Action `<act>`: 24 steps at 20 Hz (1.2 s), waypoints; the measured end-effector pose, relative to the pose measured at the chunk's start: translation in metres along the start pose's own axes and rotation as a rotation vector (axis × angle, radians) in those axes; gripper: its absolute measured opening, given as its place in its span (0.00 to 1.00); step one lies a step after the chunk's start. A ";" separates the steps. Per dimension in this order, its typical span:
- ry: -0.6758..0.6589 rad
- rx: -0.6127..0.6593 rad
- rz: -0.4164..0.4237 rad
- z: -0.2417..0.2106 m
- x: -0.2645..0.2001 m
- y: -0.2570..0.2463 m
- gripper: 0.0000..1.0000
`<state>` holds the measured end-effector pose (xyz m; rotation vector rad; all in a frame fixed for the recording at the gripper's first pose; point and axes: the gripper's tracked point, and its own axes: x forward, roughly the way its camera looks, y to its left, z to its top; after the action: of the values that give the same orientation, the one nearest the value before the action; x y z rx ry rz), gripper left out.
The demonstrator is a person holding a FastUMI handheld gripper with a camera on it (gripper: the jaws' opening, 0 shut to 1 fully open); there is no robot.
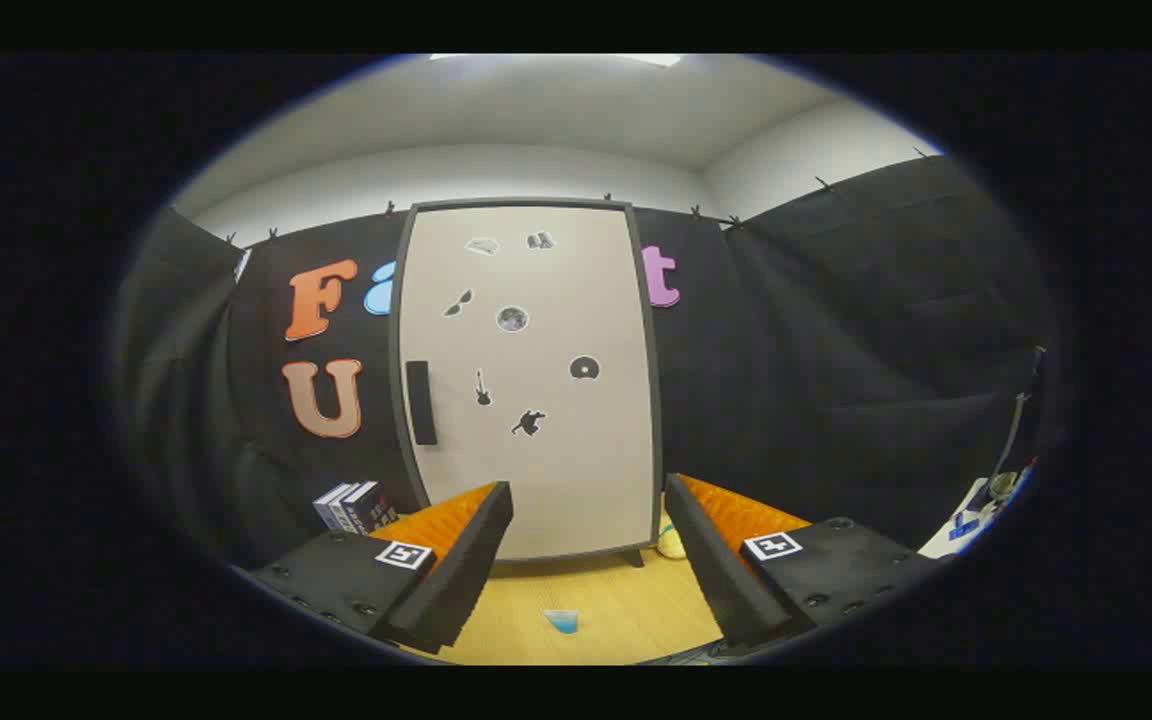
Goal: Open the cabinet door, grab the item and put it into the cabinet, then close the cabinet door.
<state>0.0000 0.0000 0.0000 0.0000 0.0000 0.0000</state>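
gripper [588, 520] spread wide, empty, facing shut beige sticker-covered cabinet door [526, 380] with black handle [421, 402], on light wooden tabletop [616, 600]

One cabinet [526, 380] straight ahead beyond the fingers, door closed, one dark handle [421, 402] on it, seven small stickers [512, 319] on the door. Three books [354, 506] standing beside the left finger. One gripper [588, 520], two fingers spread apart, nothing between. One small blue patch [562, 621] on the wooden table [626, 600], between the fingers.
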 end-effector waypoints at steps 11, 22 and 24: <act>-0.002 0.001 -0.003 0.001 0.000 0.003 0.98; 0.017 0.005 0.017 -0.008 0.012 0.022 0.98; 0.029 0.005 0.030 -0.012 0.018 0.032 0.98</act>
<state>0.0181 0.0316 -0.0124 0.0045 0.0288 0.0302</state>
